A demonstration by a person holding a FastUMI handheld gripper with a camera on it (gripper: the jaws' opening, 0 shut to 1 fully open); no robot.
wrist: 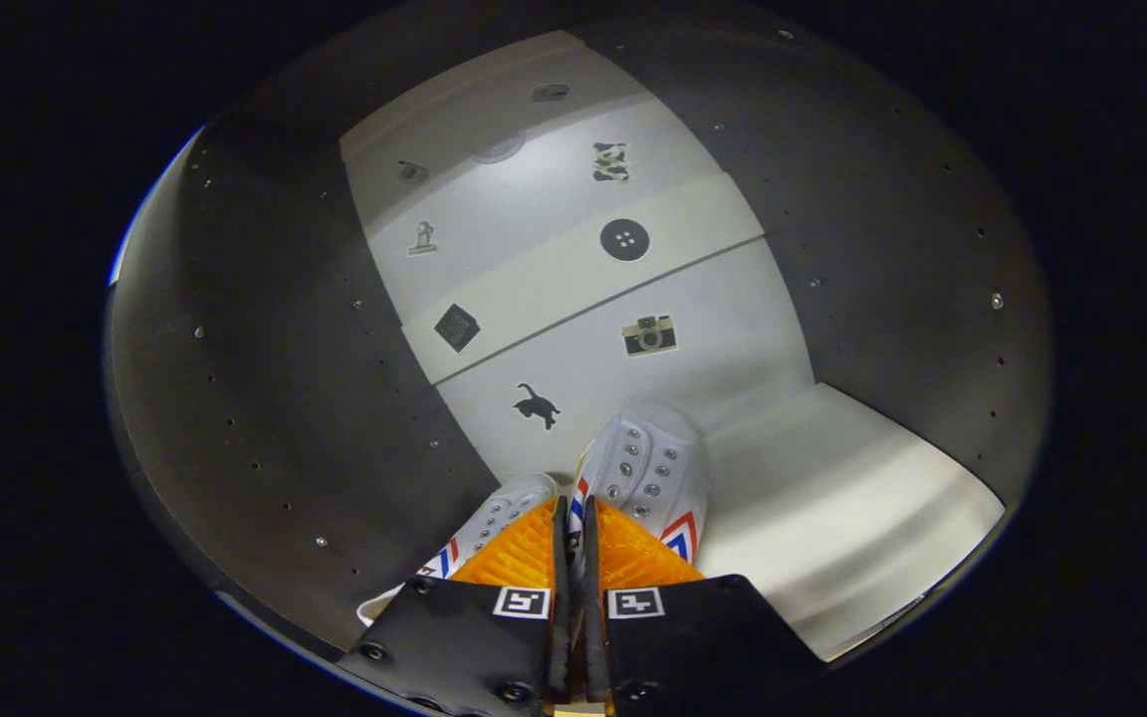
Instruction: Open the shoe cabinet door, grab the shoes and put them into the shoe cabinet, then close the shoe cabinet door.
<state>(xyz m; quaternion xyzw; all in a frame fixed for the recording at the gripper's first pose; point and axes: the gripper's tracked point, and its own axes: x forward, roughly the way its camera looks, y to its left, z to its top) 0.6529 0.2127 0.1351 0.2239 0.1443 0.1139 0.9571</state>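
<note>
Two white shoes (633, 478) with red and blue stripes, side by side, toes pointing into the shoe cabinet (862, 498) over its pale shelf. Gripper (573, 518) narrowed almost to touching, fingers pinching the inner edges of the shoes together. Beyond the shoes, a white back panel (573, 259) dotted with stickers: cat (537, 406) nearest, camera (649, 336), button (624, 240) farther. Dark side walls (265, 378) flanking the shoes.
</note>
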